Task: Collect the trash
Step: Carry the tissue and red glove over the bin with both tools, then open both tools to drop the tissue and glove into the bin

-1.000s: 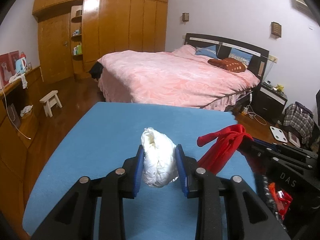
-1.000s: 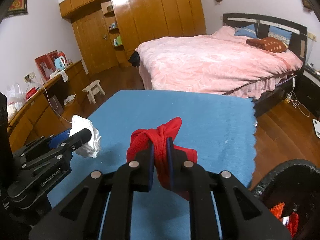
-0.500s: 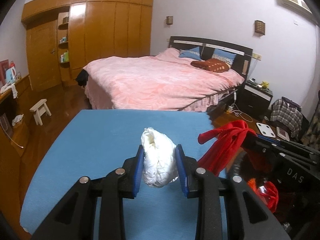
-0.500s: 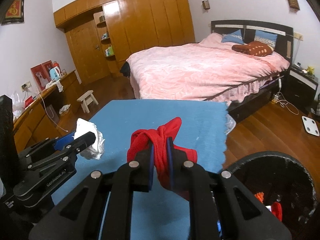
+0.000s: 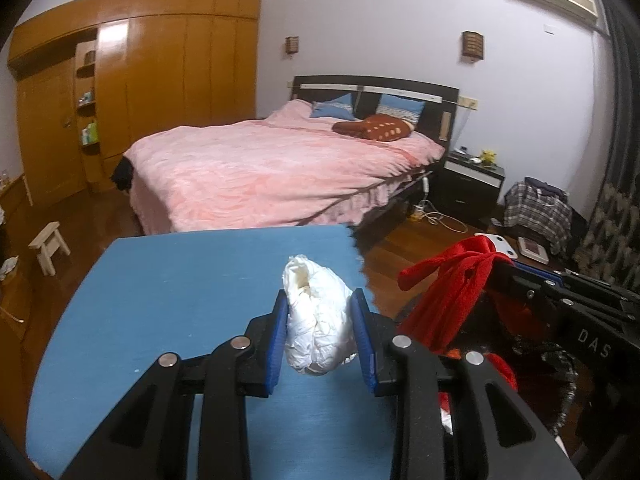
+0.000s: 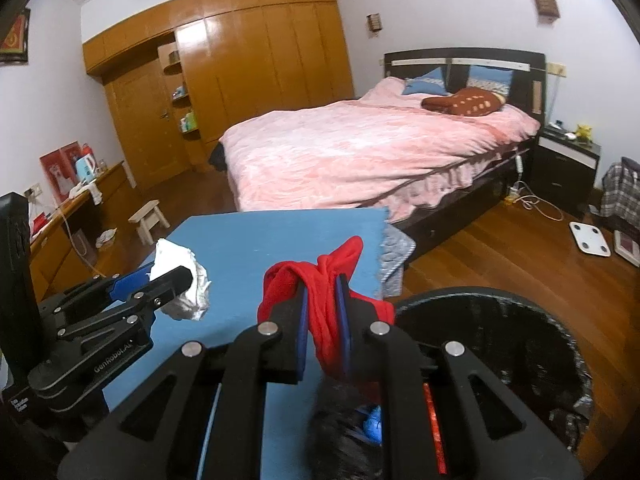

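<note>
**Both grippers carrying trash beside the black bin**

In the left wrist view, the left gripper is sitting at the lower centre of the frame, its two blue-padded black jaws pressing on either side of a crumpled white plastic wad. The jaws are standing partly apart, held that wide by the wad, which is bulging up above the pads and hanging a little below them. Beneath it, the blue table top is filling the lower left of the frame, with the wad hanging near the table's far right corner.

In the right wrist view, the right gripper is occupying the lower centre, its jaws almost together and pinching a limp red cloth-like scrap. The scrap is draping over both pads, one loop sticking up to the left and another fold trailing down to the right. Just to the lower right of it, the round black trash bin is showing its dark lined rim, with red and blue bits lying inside near the bottom edge of the frame.

The same view is catching the left gripper at the middle left, the white wad poking out of its tips over the table's left part. A pink-covered bed is filling the upper centre behind.
</note>
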`<state>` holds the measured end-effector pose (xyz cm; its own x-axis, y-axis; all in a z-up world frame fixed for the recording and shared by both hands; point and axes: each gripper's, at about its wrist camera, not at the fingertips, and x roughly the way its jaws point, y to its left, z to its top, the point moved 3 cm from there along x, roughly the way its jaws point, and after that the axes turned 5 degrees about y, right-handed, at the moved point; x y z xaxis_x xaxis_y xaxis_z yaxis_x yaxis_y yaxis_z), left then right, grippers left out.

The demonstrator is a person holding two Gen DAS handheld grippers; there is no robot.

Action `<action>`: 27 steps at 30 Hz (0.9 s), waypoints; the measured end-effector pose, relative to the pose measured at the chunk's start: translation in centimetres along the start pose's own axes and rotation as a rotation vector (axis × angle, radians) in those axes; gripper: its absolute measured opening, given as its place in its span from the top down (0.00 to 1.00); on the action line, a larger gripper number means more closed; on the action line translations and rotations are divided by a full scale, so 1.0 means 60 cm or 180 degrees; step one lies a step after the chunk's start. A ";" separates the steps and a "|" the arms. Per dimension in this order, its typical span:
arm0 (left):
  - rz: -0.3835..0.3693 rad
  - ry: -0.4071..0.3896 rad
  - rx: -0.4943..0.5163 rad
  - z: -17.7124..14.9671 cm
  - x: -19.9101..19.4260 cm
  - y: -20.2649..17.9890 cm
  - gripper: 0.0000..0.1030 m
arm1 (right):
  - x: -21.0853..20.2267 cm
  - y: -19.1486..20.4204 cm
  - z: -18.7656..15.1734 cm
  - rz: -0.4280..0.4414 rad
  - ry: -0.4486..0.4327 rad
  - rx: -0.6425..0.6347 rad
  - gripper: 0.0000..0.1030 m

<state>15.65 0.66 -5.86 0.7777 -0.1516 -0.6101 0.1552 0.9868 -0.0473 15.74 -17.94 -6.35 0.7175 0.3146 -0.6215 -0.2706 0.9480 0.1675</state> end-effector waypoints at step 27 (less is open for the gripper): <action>-0.0714 0.0089 0.0595 -0.010 0.082 -0.254 0.70 | -0.093 -0.226 -0.073 -0.0665 -0.0061 0.0527 0.89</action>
<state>16.74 -15.08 -8.57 0.6945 -0.3606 -0.6227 0.4331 0.9005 -0.0385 12.59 -32.73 -8.50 0.7591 0.1106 -0.6415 -0.0078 0.9869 0.1609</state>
